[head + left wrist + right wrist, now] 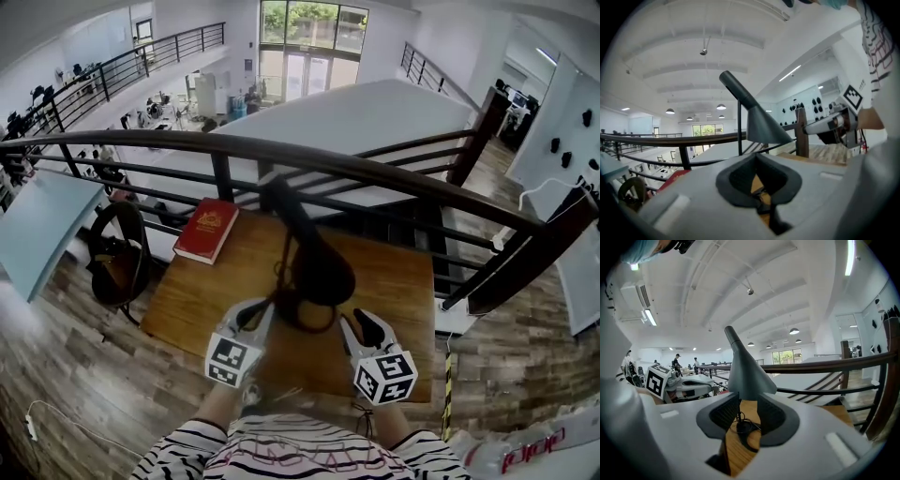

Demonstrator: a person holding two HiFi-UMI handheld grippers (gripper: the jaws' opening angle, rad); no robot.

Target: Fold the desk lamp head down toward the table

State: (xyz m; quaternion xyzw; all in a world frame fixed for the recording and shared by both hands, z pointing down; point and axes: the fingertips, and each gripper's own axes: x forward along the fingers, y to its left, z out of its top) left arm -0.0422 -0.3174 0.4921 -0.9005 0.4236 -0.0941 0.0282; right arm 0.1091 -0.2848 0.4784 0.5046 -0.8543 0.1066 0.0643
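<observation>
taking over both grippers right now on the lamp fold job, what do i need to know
Left gripper: jaws shut, by the lamp's foot; whether it pinches anything I cannot tell.
Right gripper: jaws apart, empty, pointing at the lamp.
Desk lamp stands in the middle of the table, cord looped at its foot; red book at the far left corner.
Done: nothing, the lamp head is up on its arm.
Left: fold the head down toward the table.

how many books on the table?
1: a red book on the far left corner of the table. The lamp may hide a bit of the tabletop behind it.
</observation>
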